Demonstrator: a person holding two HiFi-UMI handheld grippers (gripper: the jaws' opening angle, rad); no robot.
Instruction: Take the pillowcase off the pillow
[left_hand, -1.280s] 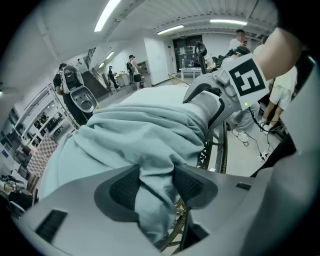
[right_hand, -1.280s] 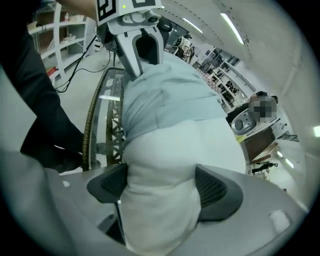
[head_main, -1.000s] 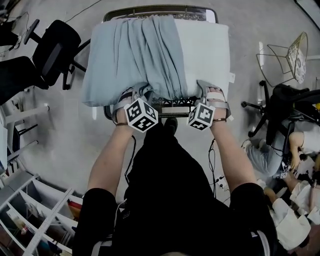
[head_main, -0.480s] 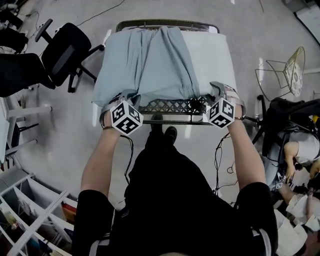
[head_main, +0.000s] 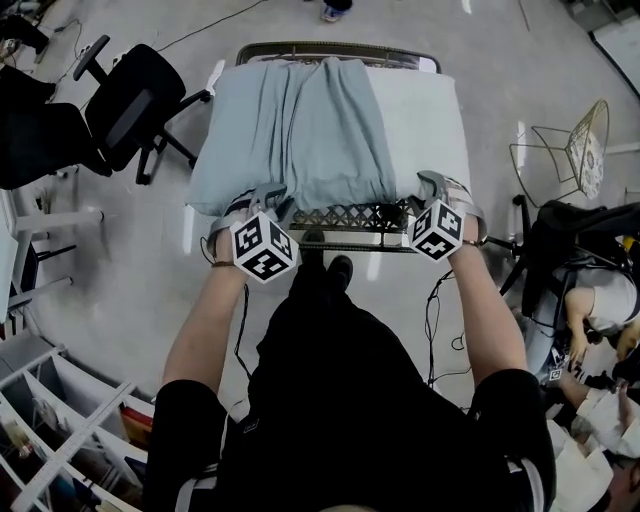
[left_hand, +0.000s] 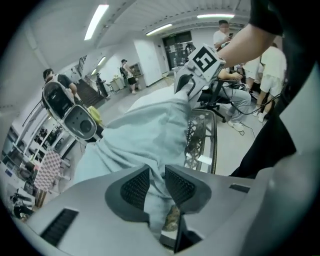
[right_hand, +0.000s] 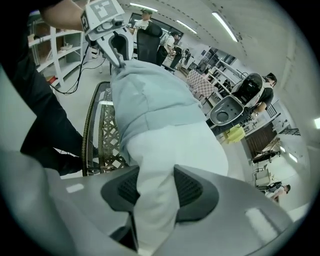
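Because the pale blue-grey thin cloth pillowcase (head_main: 300, 130) is limp, we judge it light and quick to bunch and slide rather than hold a shape. It wants a pinch on a gathered fold near its open hem, not on a flat stretch. That is where the left gripper (left_hand: 157, 182) has it. A wad of blue cloth fills the gap between its ribbed dark fingers (left_hand: 134, 187), which have just been opening a little yet press the fabric from both sides.

Beyond those fingertips the case runs away in long soft pleats over the plump white rectangular pillow (head_main: 425, 120). It covers the part ahead of the left fingers and leaves bare the part ahead of the right ones.

The right gripper (right_hand: 155, 187) has just been closing, and its jaws stand narrowly apart, clamped on a smooth white corner of the pillow. We take the pillow to be squashy, springy and light, so it needs this firm anchor while the case is drawn off. Just below both sets of fingertips lies the dark metal lattice-topped table (head_main: 350, 215), where loose cloth could snag.
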